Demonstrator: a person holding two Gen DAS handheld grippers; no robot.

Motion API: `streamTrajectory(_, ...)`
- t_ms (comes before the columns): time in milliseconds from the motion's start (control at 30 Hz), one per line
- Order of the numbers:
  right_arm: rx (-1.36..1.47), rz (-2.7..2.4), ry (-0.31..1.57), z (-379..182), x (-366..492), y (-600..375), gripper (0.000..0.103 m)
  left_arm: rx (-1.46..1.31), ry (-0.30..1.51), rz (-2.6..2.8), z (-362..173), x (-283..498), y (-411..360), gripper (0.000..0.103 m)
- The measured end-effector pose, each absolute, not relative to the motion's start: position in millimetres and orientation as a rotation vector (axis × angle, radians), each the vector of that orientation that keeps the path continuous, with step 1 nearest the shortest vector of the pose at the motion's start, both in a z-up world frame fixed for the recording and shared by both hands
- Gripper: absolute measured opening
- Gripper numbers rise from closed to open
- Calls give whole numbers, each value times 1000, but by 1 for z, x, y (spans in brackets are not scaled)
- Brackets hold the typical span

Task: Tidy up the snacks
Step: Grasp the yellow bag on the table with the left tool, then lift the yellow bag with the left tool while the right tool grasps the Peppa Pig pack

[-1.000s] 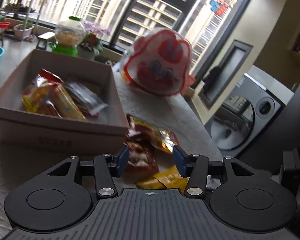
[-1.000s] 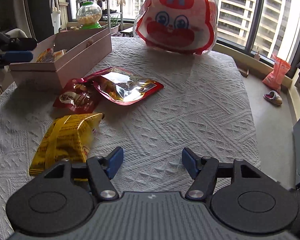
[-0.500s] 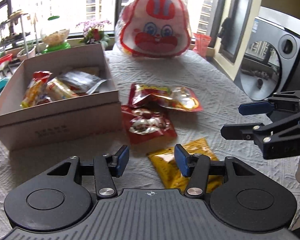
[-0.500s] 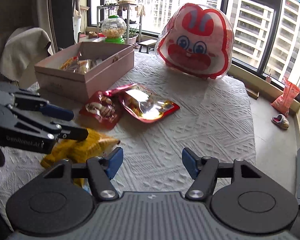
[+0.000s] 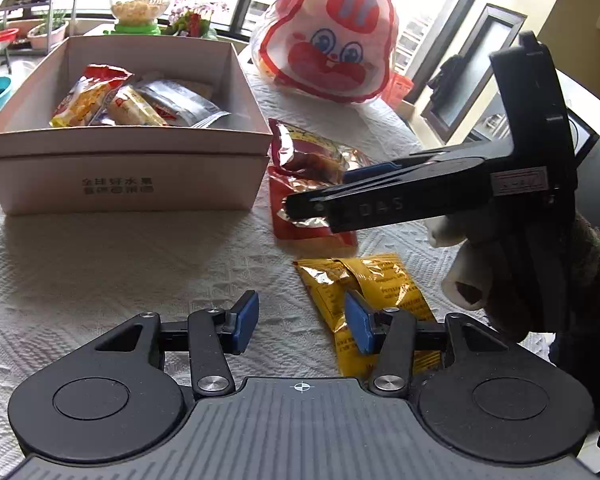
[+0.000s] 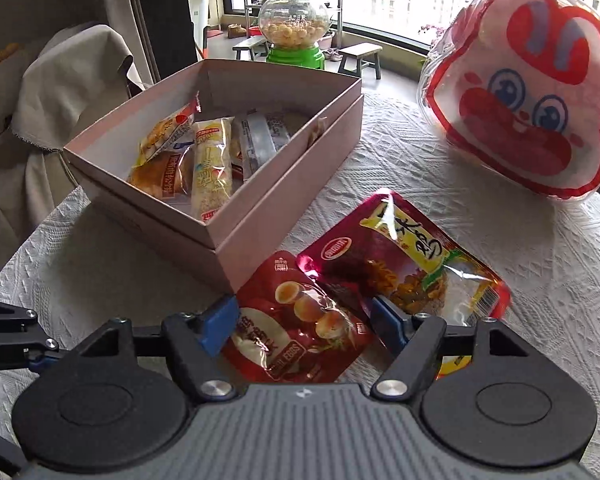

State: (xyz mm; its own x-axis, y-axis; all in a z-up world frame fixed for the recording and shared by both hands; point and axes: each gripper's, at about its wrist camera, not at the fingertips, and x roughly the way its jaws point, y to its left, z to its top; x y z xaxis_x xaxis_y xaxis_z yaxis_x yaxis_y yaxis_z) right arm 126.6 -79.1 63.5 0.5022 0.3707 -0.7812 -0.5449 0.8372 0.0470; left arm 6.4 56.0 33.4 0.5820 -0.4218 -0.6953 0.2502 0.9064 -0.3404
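Note:
A pink cardboard box [image 5: 132, 184] [image 6: 284, 216] holds several snack packs. Beside it on the white cloth lie a red egg snack pouch [image 6: 300, 328] [image 5: 300, 216], a larger dark red pouch [image 6: 404, 256] [image 5: 312, 152] and a yellow pack [image 5: 372, 292]. My right gripper [image 6: 304, 322] is open, its fingers either side of the red egg pouch, just above it. It also shows in the left wrist view [image 5: 320, 196], over the red pouches. My left gripper [image 5: 300, 320] is open and empty, just left of the yellow pack.
A big rabbit-face snack bag [image 5: 328, 52] [image 6: 528, 96] stands at the back of the table. A gumball-style jar [image 6: 294, 24] with a green base stands behind the box. A cloth-draped chair [image 6: 60, 92] is at the left. The table edge falls off on the right.
My right gripper has moved forward and left, down over the red egg pouch. My left gripper has drawn nearer the box and the yellow pack. Both stay open.

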Motion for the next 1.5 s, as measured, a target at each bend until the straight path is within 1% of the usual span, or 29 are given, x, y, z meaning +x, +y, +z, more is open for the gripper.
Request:
streamTrajectory(100, -176, 494, 896, 66, 123, -112, 72, -212, 861, -418, 35, 7, 50, 53)
streamTrajectory(267, -190, 266, 876, 75, 105, -172, 71, -144, 849, -471, 39, 8, 21, 53)
streamTrajectory(367, -92, 382, 902, 86, 73, -203, 71, -51, 826, -476, 42, 6, 0, 54)
streamTrajectory(400, -73, 435, 916, 88, 60, -207, 71, -22, 822, -473, 42, 6, -5, 54)
streamTrajectory(433, -66, 489, 932, 87, 47, -206, 71, 11, 813, -464, 43, 7, -10, 58)
streamTrajectory(467, -70, 535, 946, 86, 33, -203, 71, 26, 811, -455, 43, 7, -11, 58)
streamTrajectory(633, -222, 661, 937, 71, -18, -156, 71, 56, 809, -335, 46, 8, 4, 54)
streamTrajectory(700, -352, 669, 902, 61, -33, -134, 71, 44, 820, -310, 46, 7, 13, 54)
streamTrajectory(733, -435, 640, 876, 57, -39, -126, 75, 32, 824, -299, 46, 7, 20, 54)
streamTrajectory(800, -508, 625, 807, 58, -45, -126, 75, -32, 838, -302, 45, 8, 32, 54)
streamTrajectory(933, -531, 484, 798, 58, -29, -150, 75, -293, 908, -373, 37, 16, 51, 54)
streamTrajectory(1033, -514, 315, 783, 55, -15, -175, 75, -325, 943, -408, 32, 22, 40, 54)
streamTrajectory(1100, -439, 275, 800, 56, -7, -193, 75, -325, 954, -434, 31, 28, 28, 54)
streamTrajectory(1200, -281, 301, 820, 61, -3, -213, 75, -270, 932, -431, 32, 39, 6, 54)
streamTrajectory(1267, -227, 322, 820, 61, -5, -218, 75, -197, 906, -429, 33, 45, -13, 54)
streamTrajectory(1433, -253, 302, 792, 54, -11, -214, 75, 142, 784, -434, 36, 33, -59, 56)
streamTrajectory(1500, -278, 291, 785, 49, -13, -212, 76, 188, 751, -450, 42, 23, -61, 54)
